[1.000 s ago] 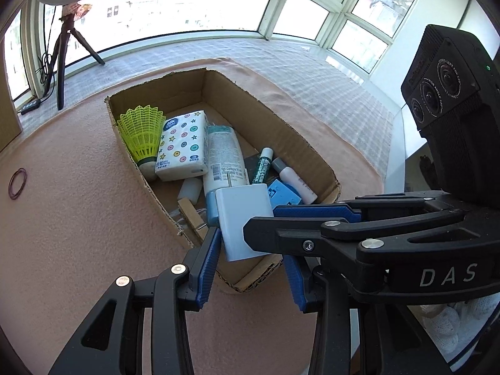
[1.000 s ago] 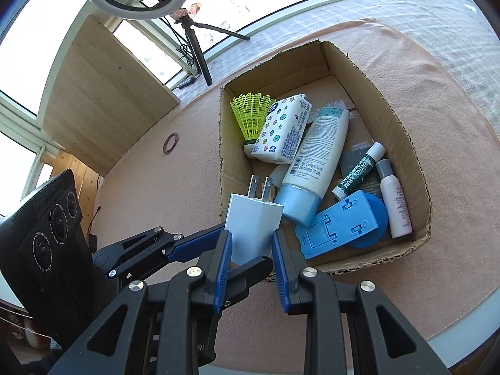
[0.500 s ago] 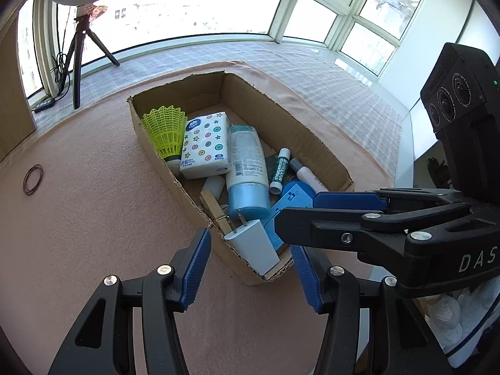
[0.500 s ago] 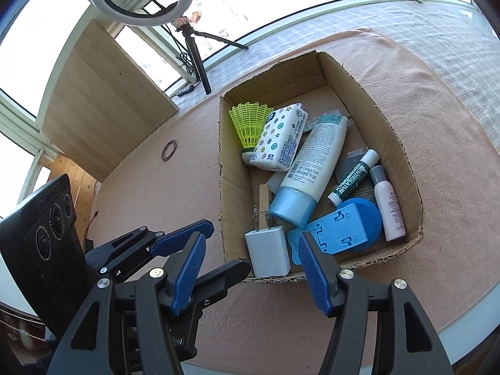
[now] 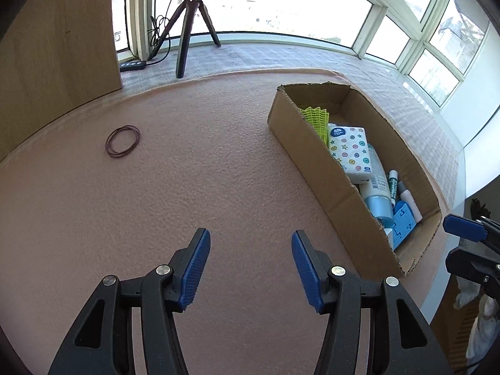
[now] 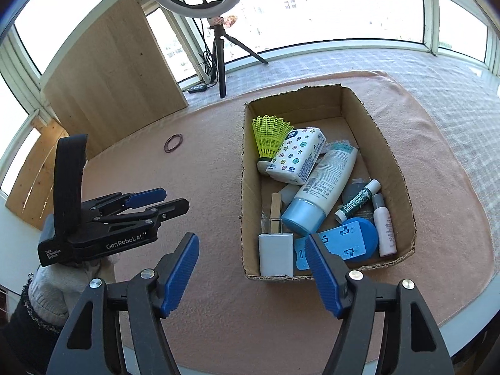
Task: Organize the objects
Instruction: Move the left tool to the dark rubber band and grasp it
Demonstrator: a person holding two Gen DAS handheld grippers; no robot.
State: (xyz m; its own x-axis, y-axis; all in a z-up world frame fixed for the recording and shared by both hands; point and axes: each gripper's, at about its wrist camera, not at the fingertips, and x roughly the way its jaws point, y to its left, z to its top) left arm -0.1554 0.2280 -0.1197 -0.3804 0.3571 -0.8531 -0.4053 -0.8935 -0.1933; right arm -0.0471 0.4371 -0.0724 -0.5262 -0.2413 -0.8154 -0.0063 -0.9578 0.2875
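The right gripper (image 6: 251, 251) fingers are opening, nothing between them; the left gripper (image 5: 251, 265), also opening, hangs empty over the pink mat (image 5: 187, 187). The white charger (image 6: 276, 254) lies in the cardboard box (image 6: 390, 156) near corner, long axis along the side wall, prongs pointing toward the clothespin (image 6: 275, 209).
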